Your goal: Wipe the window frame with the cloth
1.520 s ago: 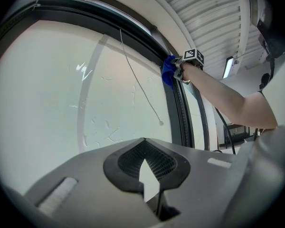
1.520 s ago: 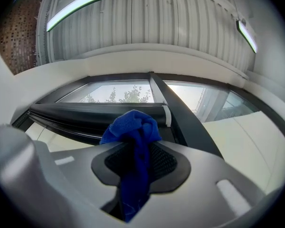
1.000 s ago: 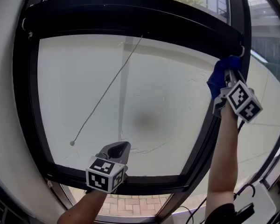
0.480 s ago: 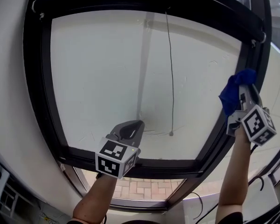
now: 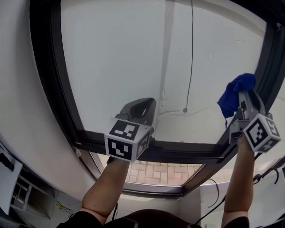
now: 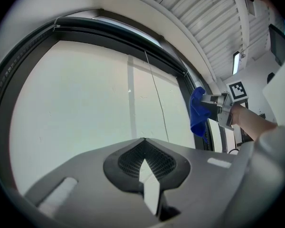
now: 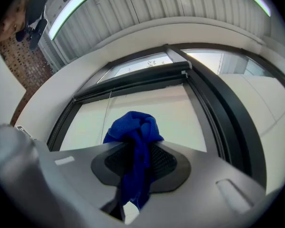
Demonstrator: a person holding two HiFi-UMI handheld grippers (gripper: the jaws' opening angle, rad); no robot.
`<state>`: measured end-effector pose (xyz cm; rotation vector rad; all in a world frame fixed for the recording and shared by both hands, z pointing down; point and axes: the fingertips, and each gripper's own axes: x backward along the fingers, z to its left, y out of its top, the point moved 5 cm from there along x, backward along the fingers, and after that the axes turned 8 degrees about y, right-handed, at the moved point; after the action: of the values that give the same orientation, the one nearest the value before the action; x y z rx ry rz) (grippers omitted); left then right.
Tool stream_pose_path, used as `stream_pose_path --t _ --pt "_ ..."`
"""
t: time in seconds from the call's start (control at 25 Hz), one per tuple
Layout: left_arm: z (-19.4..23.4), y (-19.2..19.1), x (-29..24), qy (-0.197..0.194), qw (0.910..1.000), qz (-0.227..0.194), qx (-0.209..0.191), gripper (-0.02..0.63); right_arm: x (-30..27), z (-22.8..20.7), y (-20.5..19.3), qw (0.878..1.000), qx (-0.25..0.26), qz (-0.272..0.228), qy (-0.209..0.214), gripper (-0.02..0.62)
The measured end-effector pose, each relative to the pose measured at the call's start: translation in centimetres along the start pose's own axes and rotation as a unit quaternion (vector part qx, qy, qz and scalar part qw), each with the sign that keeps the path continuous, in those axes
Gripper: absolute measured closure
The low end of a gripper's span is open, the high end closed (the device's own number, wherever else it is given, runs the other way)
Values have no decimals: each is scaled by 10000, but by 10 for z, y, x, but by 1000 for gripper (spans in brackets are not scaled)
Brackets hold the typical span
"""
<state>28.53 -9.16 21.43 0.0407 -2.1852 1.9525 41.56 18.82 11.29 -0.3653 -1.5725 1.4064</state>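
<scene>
While both forearms reach up toward the window, the head view puts the left gripper [image 5: 143, 107] just left of centre, near 7 o'clock. Its tips lie over the white blind [image 5: 114, 56], just above the bottom rail of the black window frame [image 5: 185, 150]. At 3 o'clock the right gripper [image 5: 244, 101] holds a bunched blue cloth [image 5: 235, 95] just beside the inner edge of the frame's right upright; contact cannot be judged from here. A thin pull cord [image 5: 192, 46] hangs from 12 o'clock between the two grippers, its end bead nearer the cloth. Brick paving [image 5: 152, 171] shows through the glass under the bottom rail, at 6 o'clock.

Seen from the left gripper view, that gripper's jaws are pressed together with nothing between them. The cloth hangs at 3 o'clock, overlapping the dark right upright, with the other gripper's marker cube [image 6: 237, 90] beyond it.

Looking along the right gripper view, the jaws are clamped on the cloth, which bulges above the tips at centre and trails down toward 6 o'clock. The frame's upright runs from 12 to 4 o'clock, beside the cloth, and a ceiling light strip [image 7: 71, 6] glows at 11 o'clock.
</scene>
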Motion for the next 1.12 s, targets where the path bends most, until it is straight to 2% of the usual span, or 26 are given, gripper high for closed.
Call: stream_pose_path --t 0.2,0.48,0.64,0.84,1.12 --pt "21 -18 13 19 9998 185 -10 612 0 37 -40 9992 -216 328 45 492" --pt "36 -45 29 -128 9992 363 100 612 9 86 -83 9967 -239 771 22 491" --pt "34 -59 37 -279 9983 460 212 612 18 110 -101 9944 -214 1034 9 491" --pt "23 -66 40 -356 9977 530 237 612 32 129 -130 9912 -458 1242 60 491" --pt "9 -65 39 -147 9975 621 289 612 36 143 -153 9839 -569 1660 347 492"
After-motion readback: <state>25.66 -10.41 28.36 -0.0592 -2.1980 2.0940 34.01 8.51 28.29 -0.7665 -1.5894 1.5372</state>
